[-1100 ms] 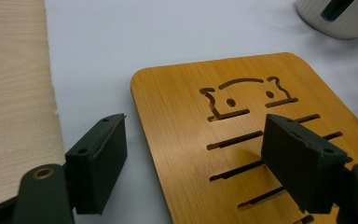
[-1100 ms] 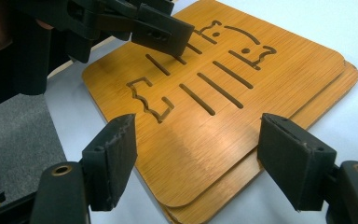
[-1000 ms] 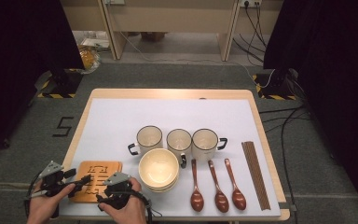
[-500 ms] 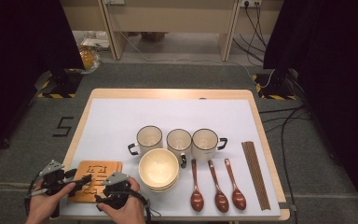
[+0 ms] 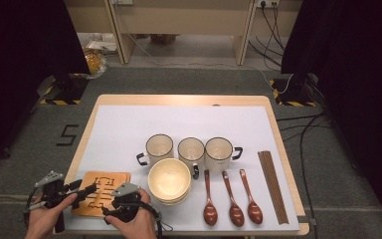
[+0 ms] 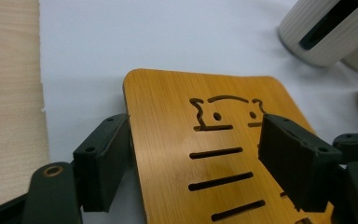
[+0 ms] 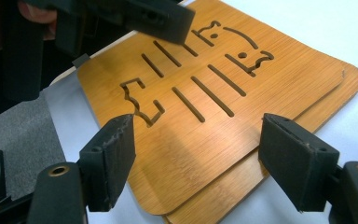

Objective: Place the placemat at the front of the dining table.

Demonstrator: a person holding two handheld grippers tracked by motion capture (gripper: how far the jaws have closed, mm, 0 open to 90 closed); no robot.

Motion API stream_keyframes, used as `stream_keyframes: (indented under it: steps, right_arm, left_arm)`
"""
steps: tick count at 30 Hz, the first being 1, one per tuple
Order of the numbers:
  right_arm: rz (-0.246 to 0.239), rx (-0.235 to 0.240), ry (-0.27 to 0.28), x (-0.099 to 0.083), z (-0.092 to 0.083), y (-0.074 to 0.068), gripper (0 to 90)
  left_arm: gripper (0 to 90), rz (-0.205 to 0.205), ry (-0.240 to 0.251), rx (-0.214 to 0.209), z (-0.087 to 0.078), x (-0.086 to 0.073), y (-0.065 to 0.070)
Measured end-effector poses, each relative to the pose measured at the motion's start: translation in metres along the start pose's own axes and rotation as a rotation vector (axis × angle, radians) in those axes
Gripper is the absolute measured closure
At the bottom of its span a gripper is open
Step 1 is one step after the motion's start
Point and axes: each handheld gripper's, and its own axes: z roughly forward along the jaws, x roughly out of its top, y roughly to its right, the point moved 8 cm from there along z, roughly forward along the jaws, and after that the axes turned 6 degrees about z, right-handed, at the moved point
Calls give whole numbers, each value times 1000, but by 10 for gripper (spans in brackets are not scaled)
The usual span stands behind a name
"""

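Left tongs (image 5: pixel 90 189) and right tongs (image 5: pixel 110 201) are held apart over stacked bamboo trivets (image 5: pixel 102 193); nothing is clamped; the left jaws have just been narrowing slightly.

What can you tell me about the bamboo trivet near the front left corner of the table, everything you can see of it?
The bamboo trivet is a flat, honey-coloured square board with rounded corners, visible grain, and cut-out slots and curly shapes. It lies flat on the white table cover, left of the stacked bowls. In the right gripper view a second, similar board peeks out beneath it, slightly offset. The left gripper has open jaws straddling one edge, and the right gripper hovers open over a corner; whether either pad touches the wood is unclear.
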Motion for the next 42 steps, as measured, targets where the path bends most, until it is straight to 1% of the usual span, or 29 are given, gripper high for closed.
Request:
stream_keyframes:
  steps: [2, 4, 6, 10, 12, 13, 14, 16, 17, 18, 20, 22, 24, 26, 27, 29, 30, 31, 32, 33, 34, 35, 36, 37, 38, 41, 42]
  right_arm:
    - [4, 1, 1, 0, 0, 0, 270]
    - [4, 3, 3, 0, 0, 0, 269]
    - [5, 5, 5, 0, 0, 1, 269]
    - [10, 10, 5, 0, 0, 1, 267]
    - [10, 9, 6, 0, 0, 1, 266]
    - [10, 9, 7, 0, 0, 1, 266]
    - [17, 11, 6, 0, 0, 1, 266]
    - [14, 11, 6, 0, 0, 0, 266]
    - [13, 11, 7, 1, 0, 0, 265]
    - [16, 12, 5, 1, 0, 1, 266]
    - [15, 13, 5, 1, 0, 1, 266]
    - [16, 13, 4, 1, 0, 0, 264]
    - [20, 16, 4, 1, 0, 0, 264]
    - [24, 18, 4, 1, 0, 1, 263]
    - [26, 22, 8, 1, 0, 1, 263]
    - [28, 24, 9, 1, 0, 1, 261]
    - [27, 23, 8, 2, 0, 1, 261]
    - [27, 23, 8, 2, 0, 1, 261]
    - [23, 22, 8, 2, 0, 1, 261]
    - [35, 23, 6, 2, 0, 0, 261]
    - [34, 25, 8, 1, 0, 0, 261]
    - [34, 25, 8, 1, 0, 0, 261]
    - [18, 25, 12, 2, 0, 1, 262]
    - [18, 25, 12, 2, 0, 1, 262]
    - [30, 26, 8, 1, 0, 0, 263]
    - [20, 28, 12, 2, 0, -1, 270]
    - [25, 29, 10, 2, -1, -2, 271]
  left_arm:
    - [249, -21, 26, -9, -2, 3, 1]
    - [250, -33, 43, -19, -4, 5, 1]
    - [256, -54, 78, -33, -6, 9, 2]
    - [268, -81, 141, -66, -10, 16, 5]
    - [285, -104, 164, -100, -12, 19, 8]
    - [295, -123, 174, -134, -12, 20, 11]
    - [310, -130, 181, -153, -12, 21, 14]
    - [314, -112, 180, -144, -11, 21, 16]
    - [331, -106, 181, -138, -11, 21, 16]
    - [361, -108, 181, -138, -11, 22, 16]
    - [375, -120, 168, -144, -10, 20, 16]
    - [418, -130, 158, -160, -8, 17, 18]
    - [463, -145, 163, -168, -7, 16, 19]
    - [513, -144, 170, -176, -8, 18, 19]
    - [554, -148, 175, -181, -8, 18, 19]
    - [600, -151, 176, -182, -7, 18, 19]
    - [650, -148, 175, -183, -7, 18, 19]
    - [650, -151, 175, -188, -7, 17, 19]
    - [668, -157, 178, -193, -7, 18, 19]
    - [685, -160, 181, -192, -7, 18, 19]
    - [719, -162, 182, -193, -7, 18, 18]
    - [719, -169, 183, -196, -7, 18, 18]
    - [731, -172, 185, -198, -7, 18, 17]
    - [731, -181, 187, -203, -7, 19, 17]
    - [737, -187, 188, -208, -7, 19, 17]
    - [760, -203, 197, -219, -8, 21, 18]
    - [767, -210, 202, -224, -8, 21, 18]
